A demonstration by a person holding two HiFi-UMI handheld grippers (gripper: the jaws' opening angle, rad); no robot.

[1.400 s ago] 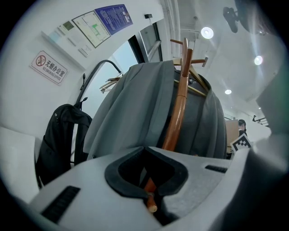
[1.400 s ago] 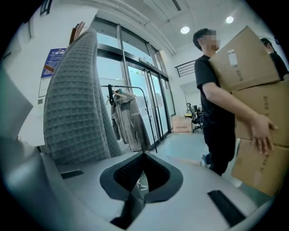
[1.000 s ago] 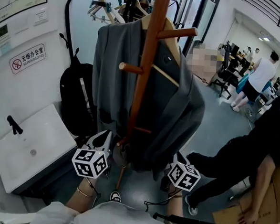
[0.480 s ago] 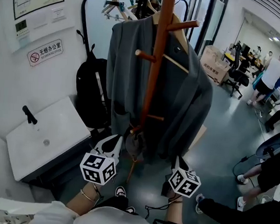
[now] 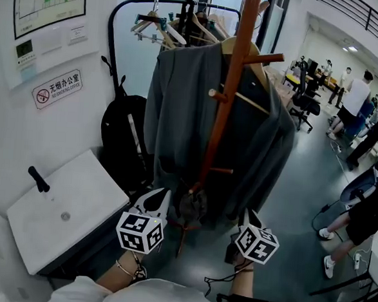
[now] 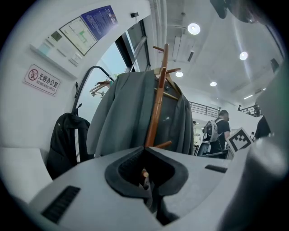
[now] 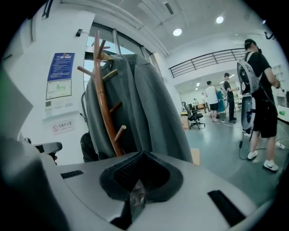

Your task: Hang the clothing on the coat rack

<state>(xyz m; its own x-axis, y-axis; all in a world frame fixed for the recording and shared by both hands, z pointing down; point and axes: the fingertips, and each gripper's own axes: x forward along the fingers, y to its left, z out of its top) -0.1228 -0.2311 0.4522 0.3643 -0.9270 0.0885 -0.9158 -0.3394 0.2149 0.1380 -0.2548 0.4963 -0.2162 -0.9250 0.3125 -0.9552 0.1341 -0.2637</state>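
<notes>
Left hand-held gripper and right hand-held gripper have withdrawn, closed and empty; grey jacket hangs on coat rack: hanging appears complete.

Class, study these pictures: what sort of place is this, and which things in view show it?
Most likely an office: a no-smoking sign of the workplace kind, a swivel chair in the background, and a wooden coat rack holding a grey jacket.

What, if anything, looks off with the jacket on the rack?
Nothing stands out. The jacket hangs full length from the rack, draped open around its pole, with its hem off the floor.
</notes>
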